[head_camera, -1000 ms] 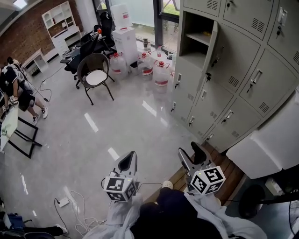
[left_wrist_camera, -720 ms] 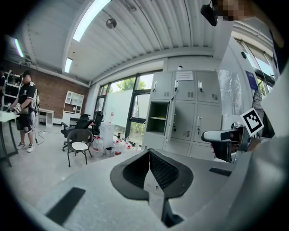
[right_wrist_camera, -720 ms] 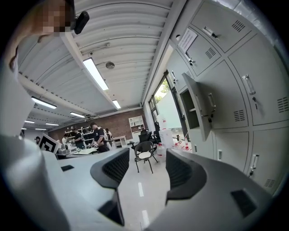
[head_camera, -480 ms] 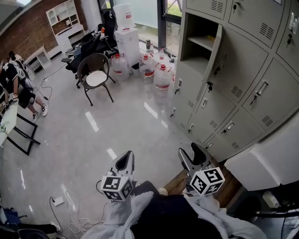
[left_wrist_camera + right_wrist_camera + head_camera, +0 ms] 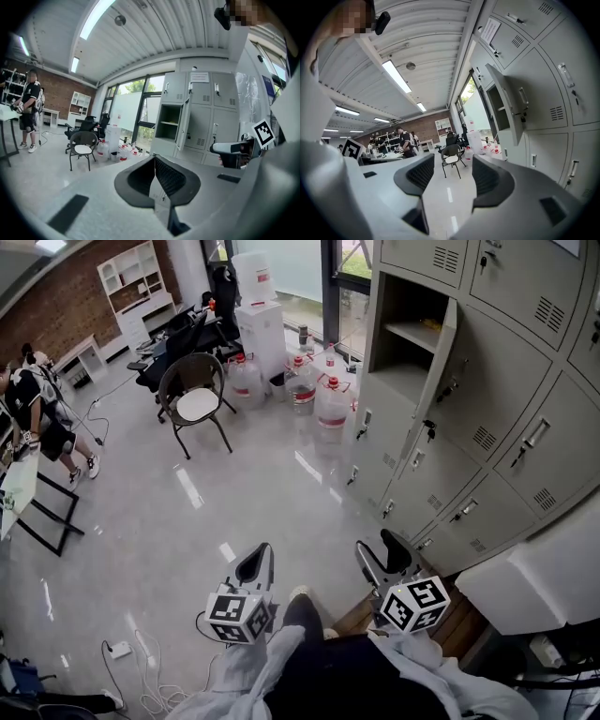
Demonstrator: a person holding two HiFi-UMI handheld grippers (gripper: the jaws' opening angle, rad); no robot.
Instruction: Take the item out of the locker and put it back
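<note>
Now the left gripper [image 5: 257, 563] holds its jaws together, the right gripper [image 5: 384, 556] apart and empty; far right, a small yellow item [image 5: 428, 324] lies on a shelf in the open locker [image 5: 401, 298].

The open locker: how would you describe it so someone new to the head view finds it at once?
Find the bank of grey lockers along the right side and follow it to the end nearest the window. The open locker is the tall compartment there, with a shelf inside. It alone has its door swung out; every neighbour is shut.
</note>
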